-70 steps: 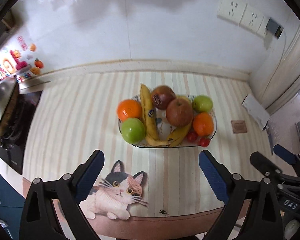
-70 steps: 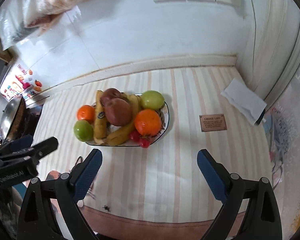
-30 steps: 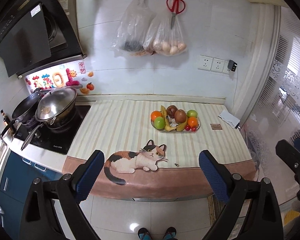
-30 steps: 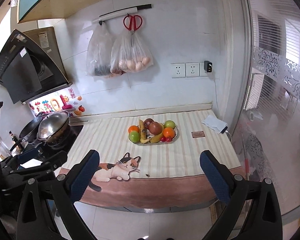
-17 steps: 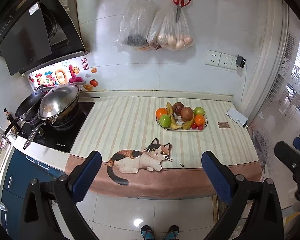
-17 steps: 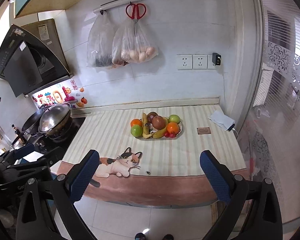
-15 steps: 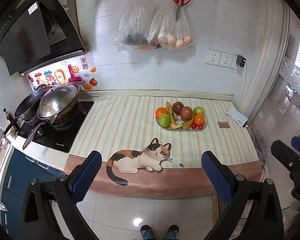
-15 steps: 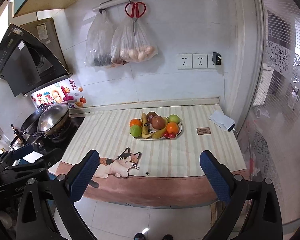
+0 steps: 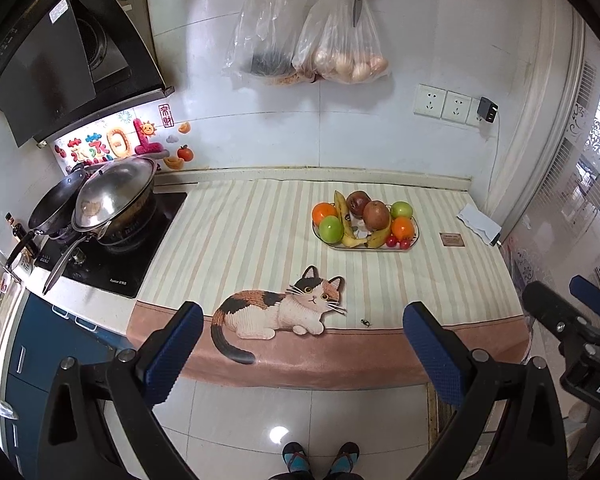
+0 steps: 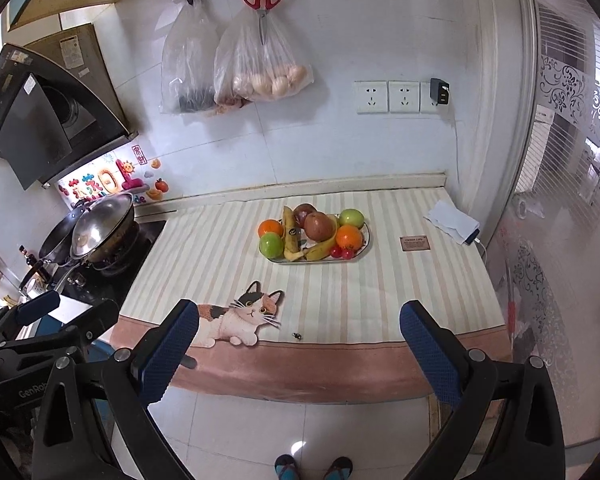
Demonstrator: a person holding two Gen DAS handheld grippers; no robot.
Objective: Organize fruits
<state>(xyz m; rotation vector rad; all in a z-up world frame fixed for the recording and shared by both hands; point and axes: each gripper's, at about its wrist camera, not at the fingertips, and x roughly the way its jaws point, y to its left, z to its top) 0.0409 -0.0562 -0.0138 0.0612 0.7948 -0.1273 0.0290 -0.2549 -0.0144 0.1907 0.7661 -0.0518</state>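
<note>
On the left the covered wok (image 9: 114, 196) sits on the stove, the fruit plate (image 9: 415, 236) rests at mid-counter, well apart from the left gripper (image 9: 302, 344) and right gripper (image 10: 298, 344), both wide and empty, probably because the fruits are already arranged.

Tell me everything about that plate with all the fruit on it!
The fruit plate is a shallow oval dish, pale with a dark rim, looking like ceramic or glass. It sits flat on the striped counter mat, behind the cat picture. Piled on it are two oranges, two green apples, two dark reddish fruits, bananas and small red fruits at the front edge. Nothing else touches it; both grippers are far back from it, open and empty.
</note>
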